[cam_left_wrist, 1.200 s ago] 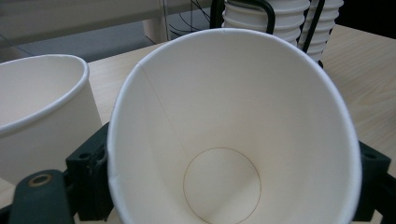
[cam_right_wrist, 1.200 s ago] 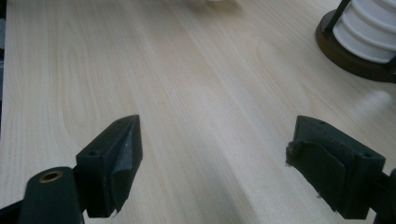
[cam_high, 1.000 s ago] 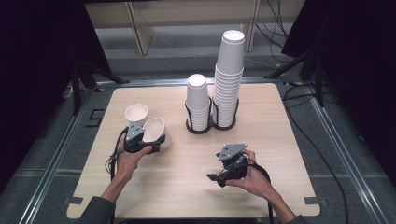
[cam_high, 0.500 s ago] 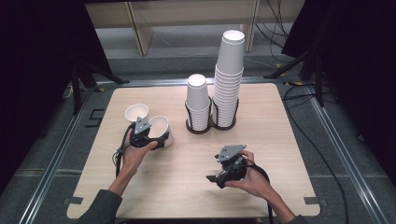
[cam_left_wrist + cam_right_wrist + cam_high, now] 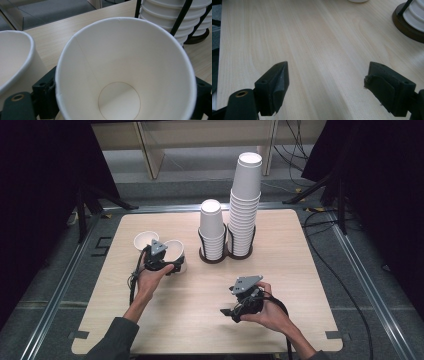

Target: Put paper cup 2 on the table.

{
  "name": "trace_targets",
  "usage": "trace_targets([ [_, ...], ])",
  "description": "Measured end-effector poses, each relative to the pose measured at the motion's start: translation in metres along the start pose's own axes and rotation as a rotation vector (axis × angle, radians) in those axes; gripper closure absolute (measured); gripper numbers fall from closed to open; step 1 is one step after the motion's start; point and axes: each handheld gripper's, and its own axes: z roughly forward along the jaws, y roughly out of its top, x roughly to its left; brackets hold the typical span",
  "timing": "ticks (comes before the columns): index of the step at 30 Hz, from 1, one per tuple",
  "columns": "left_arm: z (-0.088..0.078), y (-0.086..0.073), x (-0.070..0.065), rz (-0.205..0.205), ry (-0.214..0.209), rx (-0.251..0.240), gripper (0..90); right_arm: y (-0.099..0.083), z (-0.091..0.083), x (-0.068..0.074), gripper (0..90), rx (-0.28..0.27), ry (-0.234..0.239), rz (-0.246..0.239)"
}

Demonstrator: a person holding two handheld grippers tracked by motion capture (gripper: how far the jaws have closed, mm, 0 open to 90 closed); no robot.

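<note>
A white paper cup (image 5: pixel 120 75) sits mouth-up between the jaws of my left gripper (image 5: pixel 123 100), which have just been opening; the cup's rim looks round and unsqueezed. From above, this cup (image 5: pixel 175 251) and my left gripper (image 5: pixel 170 263) are at the table's left. A second loose cup (image 5: pixel 144 241) stands just left of them and appears in the left gripper view as a cup (image 5: pixel 15 57) at the edge. My right gripper (image 5: pixel 234 304) rests low at the front middle. Its jaws (image 5: pixel 328 87) stand open over bare wood.
Two stacks of white cups, a short stack (image 5: pixel 211 227) and a tall stack (image 5: pixel 246 205), stand in a dark wire holder (image 5: pixel 220 257) at the table's back middle. The wooden table (image 5: pixel 300 270) has bare room at right and front. Dark floor and cables surround it.
My left gripper has carried its cup a little to the right, away from the second cup and toward the holder. The right gripper has stayed put.
</note>
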Motion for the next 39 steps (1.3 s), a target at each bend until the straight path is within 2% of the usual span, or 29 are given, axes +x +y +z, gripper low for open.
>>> trace_targets([
  [9, 0.002, -0.007, -0.002, 0.02, 0.01, -0.049, 8.6, 0.0, 0.0, 0.001, 19.4, -0.001, 0.004, -0.016],
  [13, 0.003, -0.012, -0.002, 0.012, 0.012, -0.07, 10.2, 0.001, 0.0, 0.001, 19.5, -0.002, 0.003, -0.03],
  [15, 0.003, -0.014, -0.002, 0.019, 0.01, -0.074, 11.9, 0.0, 0.001, 0.002, 19.7, 0.003, 0.016, -0.01],
  [17, 0.003, -0.015, -0.003, 0.015, 0.011, -0.084, 11.9, 0.0, 0.001, 0.002, 19.7, 0.006, 0.016, -0.01],
  [19, 0.003, -0.017, -0.002, 0.029, 0.015, -0.087, 11.9, 0.0, 0.001, 0.002, 19.7, 0.007, 0.013, -0.012],
  [22, 0.004, -0.02, -0.001, 0.017, 0.005, -0.102, 12.2, 0.0, 0.001, 0.002, 20.0, 0.003, 0.015, -0.015],
  [24, 0.003, -0.022, -0.002, 0.028, 0.009, -0.092, 12.4, 0.0, 0.0, 0.002, 20.0, 0.002, 0.017, -0.019],
  [29, 0.0, -0.026, -0.001, 0.025, 0.011, -0.094, 13.1, 0.0, 0.0, 0.003, 20.0, 0.006, 0.022, -0.012],
  [32, 0.0, -0.028, 0.001, 0.027, 0.0, -0.102, 13.1, 0.0, 0.0, 0.003, 20.1, 0.005, 0.021, -0.019],
  [39, -0.001, -0.039, 0.003, 0.043, -0.007, -0.081, 14.2, 0.0, 0.001, 0.003, 20.2, 0.005, 0.023, -0.02],
])
